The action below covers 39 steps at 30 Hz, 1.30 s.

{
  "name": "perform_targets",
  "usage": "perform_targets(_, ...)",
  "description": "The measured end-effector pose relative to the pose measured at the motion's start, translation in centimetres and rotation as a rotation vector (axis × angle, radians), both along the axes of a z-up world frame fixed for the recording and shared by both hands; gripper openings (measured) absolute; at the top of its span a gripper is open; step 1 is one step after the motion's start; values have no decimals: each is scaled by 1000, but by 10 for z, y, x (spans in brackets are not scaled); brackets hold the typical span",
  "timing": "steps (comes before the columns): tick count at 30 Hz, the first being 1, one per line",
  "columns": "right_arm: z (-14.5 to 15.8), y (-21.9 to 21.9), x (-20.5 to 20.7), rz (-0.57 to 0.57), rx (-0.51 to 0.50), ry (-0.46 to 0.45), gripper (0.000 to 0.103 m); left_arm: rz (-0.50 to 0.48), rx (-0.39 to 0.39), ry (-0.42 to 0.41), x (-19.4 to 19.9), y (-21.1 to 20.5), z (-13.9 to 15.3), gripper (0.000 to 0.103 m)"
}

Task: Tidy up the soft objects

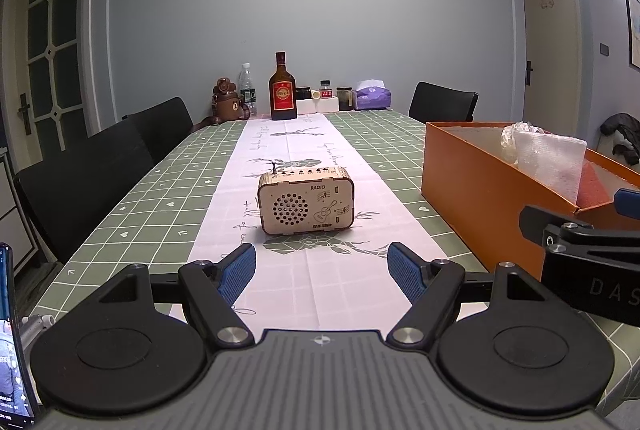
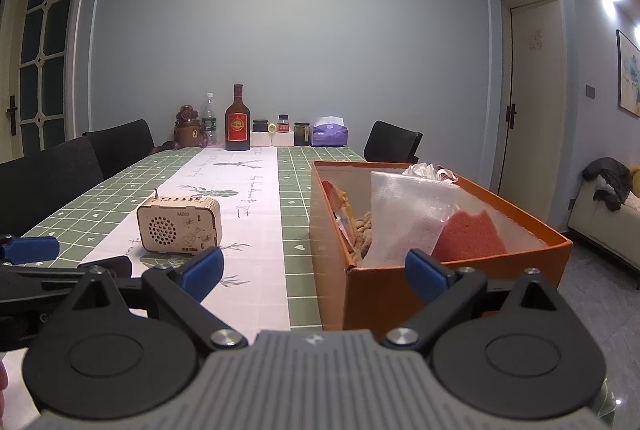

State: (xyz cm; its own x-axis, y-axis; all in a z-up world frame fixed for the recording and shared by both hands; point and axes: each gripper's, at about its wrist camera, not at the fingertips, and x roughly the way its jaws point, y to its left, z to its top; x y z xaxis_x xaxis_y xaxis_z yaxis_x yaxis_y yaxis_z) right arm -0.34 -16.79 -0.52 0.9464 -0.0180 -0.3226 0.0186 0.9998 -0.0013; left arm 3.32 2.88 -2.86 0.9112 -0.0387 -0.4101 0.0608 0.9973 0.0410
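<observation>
Both grippers idle, soft items in orange box
Left gripper (image 1: 321,268) and right gripper (image 2: 314,275) wide open, empty. Orange box (image 2: 400,294), long axis running away along table's right edge, holds red sponge (image 2: 468,236) and foam bag (image 2: 408,214); right gripper nearer

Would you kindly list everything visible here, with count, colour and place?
orange box: one, orange, table's right side
red sponge: one, red, in box
white foam bag: one, white, in box
wooden radio: one, tan, on white runner
bottle: one, brown, red label, far end
tissue pack: one, purple, far end
chairs: three, black, beside table
left gripper: open, empty
right gripper: open, empty
</observation>
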Motion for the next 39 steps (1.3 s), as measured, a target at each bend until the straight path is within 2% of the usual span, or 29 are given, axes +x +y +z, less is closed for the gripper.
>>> perform_targets(27, -9, 5, 8, -1, 28, 63, 96, 26, -25, 30, 0, 4, 0, 88)
perform_targets(39, -10, 8, 6, 0, 16, 66, 96, 33, -28, 17, -3, 6, 1, 88)
